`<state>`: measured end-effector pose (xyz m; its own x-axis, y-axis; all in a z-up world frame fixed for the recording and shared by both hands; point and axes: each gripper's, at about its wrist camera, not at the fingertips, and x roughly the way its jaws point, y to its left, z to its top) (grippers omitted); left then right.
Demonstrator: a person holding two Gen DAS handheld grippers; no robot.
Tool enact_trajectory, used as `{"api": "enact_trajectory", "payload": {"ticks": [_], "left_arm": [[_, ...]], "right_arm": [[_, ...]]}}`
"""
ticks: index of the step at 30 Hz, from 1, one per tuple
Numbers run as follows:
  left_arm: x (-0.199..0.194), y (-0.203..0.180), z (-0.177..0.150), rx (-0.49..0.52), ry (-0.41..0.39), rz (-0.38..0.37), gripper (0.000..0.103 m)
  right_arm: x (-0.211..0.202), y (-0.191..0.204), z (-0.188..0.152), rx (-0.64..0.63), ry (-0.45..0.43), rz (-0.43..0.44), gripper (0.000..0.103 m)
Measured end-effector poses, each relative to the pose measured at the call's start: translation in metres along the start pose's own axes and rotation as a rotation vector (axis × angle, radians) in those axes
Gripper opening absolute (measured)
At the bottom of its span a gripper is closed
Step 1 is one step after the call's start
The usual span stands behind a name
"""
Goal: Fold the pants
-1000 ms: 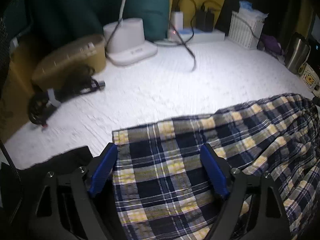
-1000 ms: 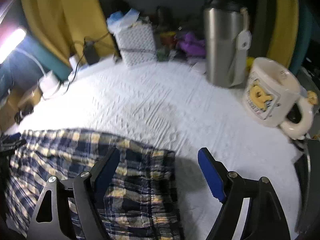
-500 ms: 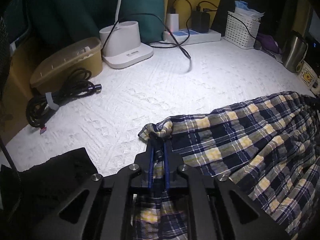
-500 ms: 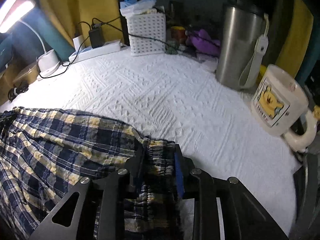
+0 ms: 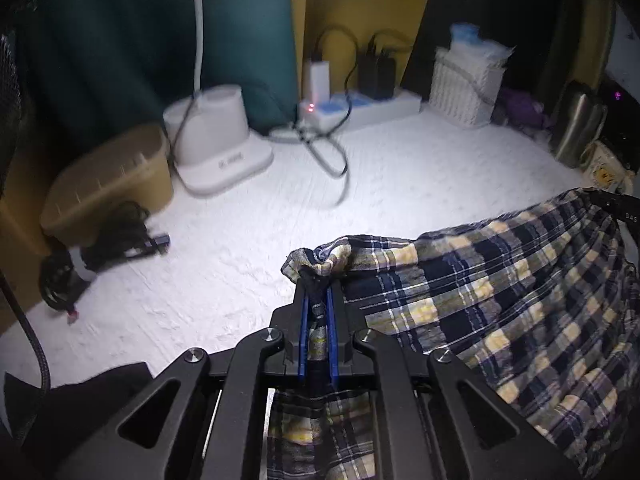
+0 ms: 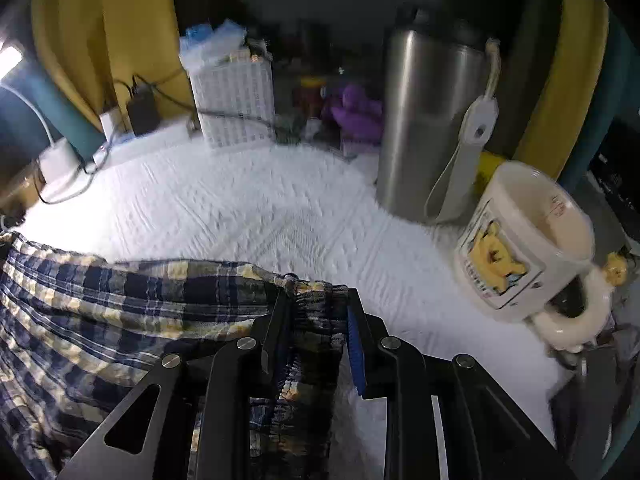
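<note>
Pants: plaid, navy and yellow, lying bunched on the white quilt, spanning between the two grippers along the quilt's near edge.
Left gripper: clenched on a gathered corner of the pants; blue pads are pressing the fabric between them and a small tuft is sticking out past the tips.
Right gripper: grasping the thick gathered waistband end of the pants; pads are sitting a little apart with the bunched fabric filling the gap.
Fabric between: sagging in loose folds, partly lifting off the quilt near each grip.
Quilt left edge: tan box sitting there, coiled black cable lying just in front of it.
Quilt far edge: white lamp base, power strip with plugged chargers, white basket.
Quilt right edge: steel flask standing upright, cream mug just beside it, nearer the camera, well apart from the pants.
Focus: both views are slightly motion-blurred.
</note>
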<state>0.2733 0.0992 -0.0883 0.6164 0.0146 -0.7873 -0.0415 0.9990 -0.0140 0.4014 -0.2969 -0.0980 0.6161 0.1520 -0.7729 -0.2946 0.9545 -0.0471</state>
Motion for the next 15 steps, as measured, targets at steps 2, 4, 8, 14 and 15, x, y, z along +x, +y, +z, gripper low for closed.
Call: {"api": "enact_trajectory", "payload": {"ticks": [2,4,8,14,15], "left_arm": [[0.009,0.002,-0.004,-0.010,0.029,0.042,0.007],[0.017,0.012,-0.010,-0.043,0.056,0.082,0.011],[0.013,0.024,-0.014,-0.072,0.055,0.086,0.021],[0.006,0.037,-0.018,-0.113,0.030,0.174,0.027],[0.002,0.042,-0.018,-0.139,0.014,0.181,0.027]], "right_arm": [[0.009,0.003,-0.004,-0.008,0.026,-0.012,0.026],[0.012,0.003,-0.005,-0.007,0.033,-0.015,0.026],[0.011,0.000,-0.004,-0.023,0.035,-0.067,0.058],[0.007,-0.002,-0.009,-0.025,0.026,-0.114,0.069],[0.006,-0.002,-0.010,-0.028,0.026,-0.119,0.069]]}}
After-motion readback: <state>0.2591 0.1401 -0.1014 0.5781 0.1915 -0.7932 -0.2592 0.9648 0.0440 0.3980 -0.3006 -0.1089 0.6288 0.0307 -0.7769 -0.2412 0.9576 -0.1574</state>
